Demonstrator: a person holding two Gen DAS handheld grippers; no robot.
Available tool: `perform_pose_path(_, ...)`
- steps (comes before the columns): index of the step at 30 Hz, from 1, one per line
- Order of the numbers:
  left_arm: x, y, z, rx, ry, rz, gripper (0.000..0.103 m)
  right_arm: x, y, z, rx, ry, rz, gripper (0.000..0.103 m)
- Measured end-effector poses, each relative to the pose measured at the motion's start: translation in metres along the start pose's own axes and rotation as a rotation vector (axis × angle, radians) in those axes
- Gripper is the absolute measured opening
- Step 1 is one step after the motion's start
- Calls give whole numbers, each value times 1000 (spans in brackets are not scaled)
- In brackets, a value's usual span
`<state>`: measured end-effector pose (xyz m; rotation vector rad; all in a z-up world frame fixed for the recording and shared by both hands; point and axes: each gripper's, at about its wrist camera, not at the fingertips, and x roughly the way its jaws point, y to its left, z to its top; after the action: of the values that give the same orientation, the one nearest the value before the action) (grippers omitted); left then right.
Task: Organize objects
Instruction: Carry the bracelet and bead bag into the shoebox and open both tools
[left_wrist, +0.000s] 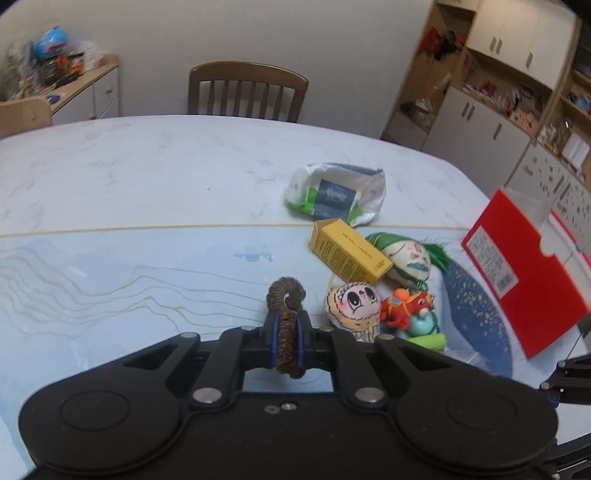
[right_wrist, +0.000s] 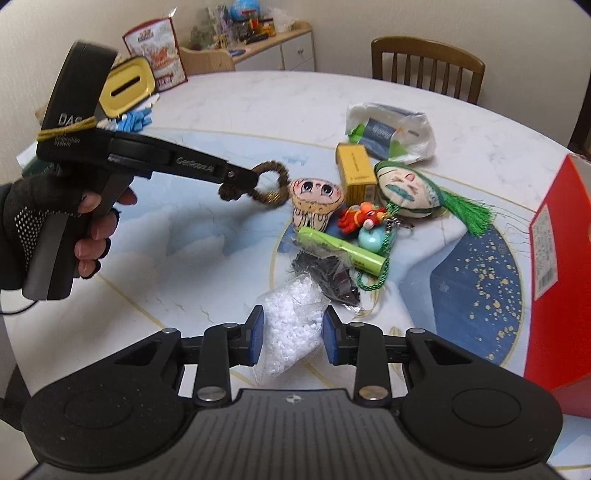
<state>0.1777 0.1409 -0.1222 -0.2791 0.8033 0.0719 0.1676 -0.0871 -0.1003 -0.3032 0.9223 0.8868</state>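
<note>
Left view: clamped between my left gripper pads, the brown cord loop sits off the table; soft, light, so I judge mid-strand grip sound. Open room lies leftward.

Right view: my right gripper is spread around a bead bag, which looks slippery and crushable. Red box crowds the right edge.

Round white marbled table under a pale blue printed mat. Clustered at mat centre: yellow box, two painted face figures, bead bag. Plastic packet at 12 o'clock; red box at 3 o'clock.
</note>
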Motion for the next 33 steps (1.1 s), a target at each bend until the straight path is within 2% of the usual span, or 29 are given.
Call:
perform_pose_path(5,-21,-3,5,-64,-27,-30,7,-25,-9,0,28,-36,-3,31)
perform_pose_path(14,-56,-41,14,-79,-57,-101,7,-80,-37,-1,85,-121,-16,31)
perform_pose_path(24,-83,-115,38,-19,-94,-185,7,-124,-84,-12,132,-167,-67,31)
perform_pose_path(33,-76,-196,55,78,-100,-262,7,-156,-139,-22,174,-206,-127,31)
